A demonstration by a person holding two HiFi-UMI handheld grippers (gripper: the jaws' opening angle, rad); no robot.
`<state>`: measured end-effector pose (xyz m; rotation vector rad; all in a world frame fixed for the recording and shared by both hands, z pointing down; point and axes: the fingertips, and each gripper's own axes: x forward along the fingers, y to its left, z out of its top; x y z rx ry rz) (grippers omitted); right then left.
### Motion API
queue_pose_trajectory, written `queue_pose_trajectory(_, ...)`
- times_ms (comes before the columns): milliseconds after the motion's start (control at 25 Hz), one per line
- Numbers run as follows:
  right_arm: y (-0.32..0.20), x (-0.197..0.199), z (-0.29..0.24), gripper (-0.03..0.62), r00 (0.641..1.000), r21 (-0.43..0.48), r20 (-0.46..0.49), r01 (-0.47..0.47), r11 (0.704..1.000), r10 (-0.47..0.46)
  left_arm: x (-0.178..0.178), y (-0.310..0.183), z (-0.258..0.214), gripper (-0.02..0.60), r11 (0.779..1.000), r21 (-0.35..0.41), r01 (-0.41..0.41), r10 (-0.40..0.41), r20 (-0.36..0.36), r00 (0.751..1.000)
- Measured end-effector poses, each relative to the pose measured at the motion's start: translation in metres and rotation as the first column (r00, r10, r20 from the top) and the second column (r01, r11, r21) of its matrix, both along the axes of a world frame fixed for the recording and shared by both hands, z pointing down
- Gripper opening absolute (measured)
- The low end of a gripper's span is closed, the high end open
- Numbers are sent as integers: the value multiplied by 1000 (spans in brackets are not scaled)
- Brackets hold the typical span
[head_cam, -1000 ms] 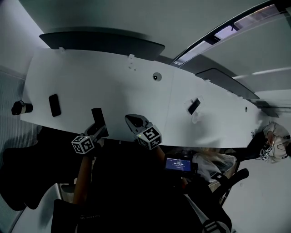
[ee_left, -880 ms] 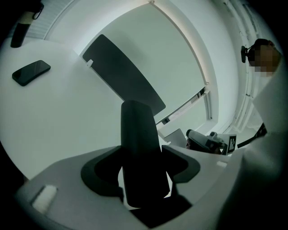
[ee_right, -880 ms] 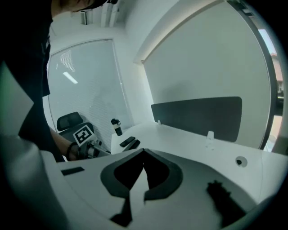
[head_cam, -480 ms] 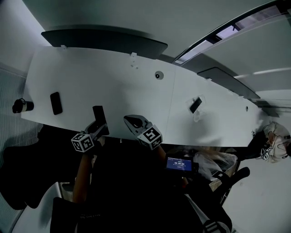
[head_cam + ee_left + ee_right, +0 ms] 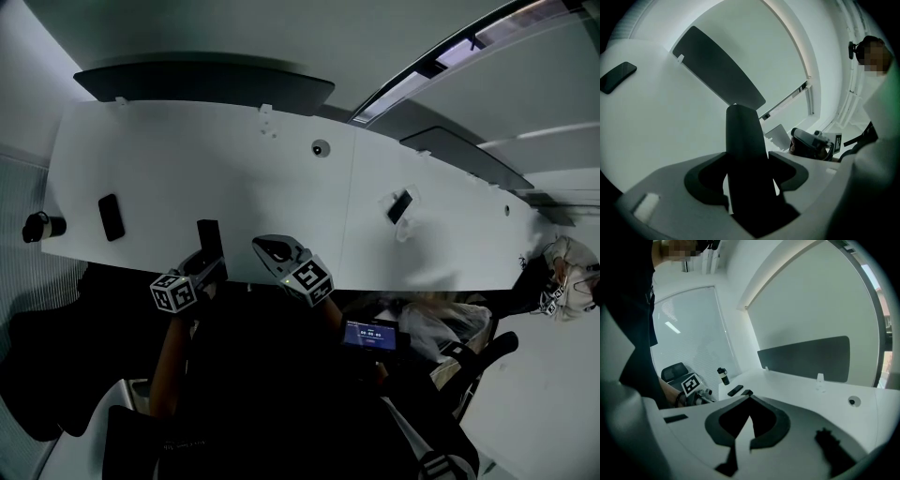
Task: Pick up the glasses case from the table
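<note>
The glasses case (image 5: pixel 208 236) is a slim black case that stands nearly upright over the front edge of the white table (image 5: pixel 234 178). My left gripper (image 5: pixel 208 261) is shut on its lower end. In the left gripper view the case (image 5: pixel 743 136) rises as a dark column between the two jaws of the left gripper (image 5: pixel 746 161). Whether the case still touches the table I cannot tell. Just to the right, my right gripper (image 5: pixel 270 249) hangs over the same table edge, shut and with nothing in it. In its own view the right gripper (image 5: pixel 750 399) shows its jaw tips meeting.
A black phone (image 5: pixel 111 217) lies left of the case, and a dark bottle (image 5: pixel 42 225) stands at the table's left end. Another black item (image 5: pixel 400 204) sits on a clear stand to the right. A grey divider panel (image 5: pixel 206 84) runs along the far edge. A person (image 5: pixel 562 281) sits at far right.
The case in my left gripper has turned slightly more upright. Both grippers stay in nearly the same place at the table's front edge.
</note>
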<state>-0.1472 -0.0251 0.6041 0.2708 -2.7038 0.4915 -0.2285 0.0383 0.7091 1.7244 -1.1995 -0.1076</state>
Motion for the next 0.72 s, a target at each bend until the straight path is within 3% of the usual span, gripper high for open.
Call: queue_pose_trajectory(720, -1, 14, 2, 8, 1000, -5, -5, -31, 1000, 31, 2, 4, 11, 284, 998, -49, 46, -48, -42, 998)
